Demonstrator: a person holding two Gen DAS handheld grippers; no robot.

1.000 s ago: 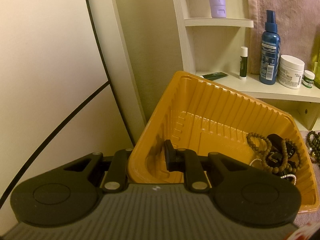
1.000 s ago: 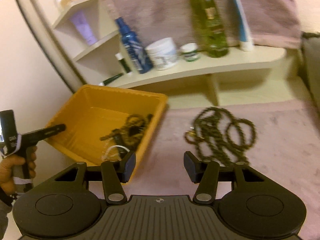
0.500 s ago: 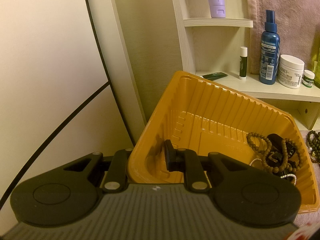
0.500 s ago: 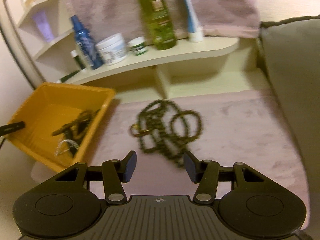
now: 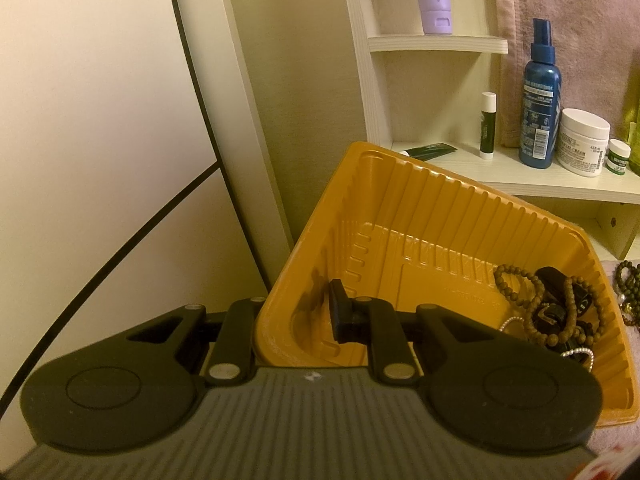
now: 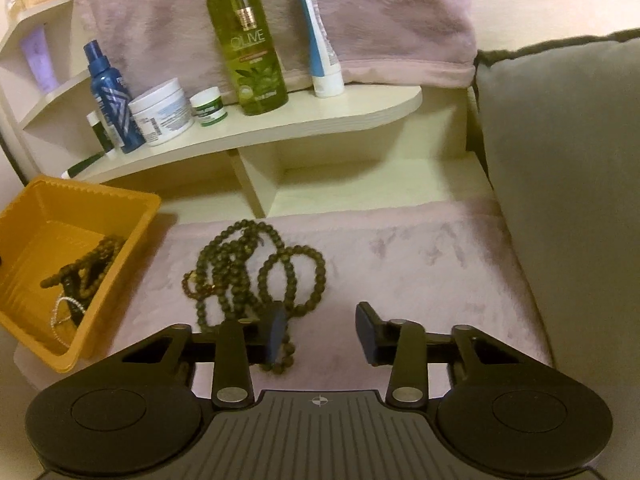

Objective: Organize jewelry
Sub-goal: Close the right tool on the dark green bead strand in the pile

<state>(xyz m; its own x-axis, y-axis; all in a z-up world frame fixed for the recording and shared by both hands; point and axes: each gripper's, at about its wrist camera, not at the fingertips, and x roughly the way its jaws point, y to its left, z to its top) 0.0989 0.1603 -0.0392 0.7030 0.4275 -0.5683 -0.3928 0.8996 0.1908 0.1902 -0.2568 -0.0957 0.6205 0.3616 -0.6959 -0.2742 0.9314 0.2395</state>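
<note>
My left gripper (image 5: 296,312) is shut on the near-left wall of the orange plastic tray (image 5: 440,208), one finger inside it and the other hidden outside. In the tray's right corner lie brown bead bracelets, dark pieces and a pearl strand (image 5: 548,312). A long dark bead necklace (image 6: 248,272) is tangled on the pink fabric beside the tray (image 6: 100,192). My right gripper (image 6: 320,328) hangs low over the necklace's near end. Its jaws are closing, and the left fingertip (image 6: 276,332) covers a bead loop. Between the pads mostly bare fabric shows, and nothing is pressed.
A cream shelf (image 6: 320,120) behind holds a blue spray bottle (image 6: 108,96), a white jar (image 6: 162,112), a small pot, a green olive bottle (image 6: 250,40) and a tube. A grey cushion (image 6: 568,184) rises on the right. A pink towel hangs at the back.
My right gripper swung right and down onto the bead necklace, and its jaws have narrowed. The tray slid toward that view's left edge. The left gripper and tray have not moved.
</note>
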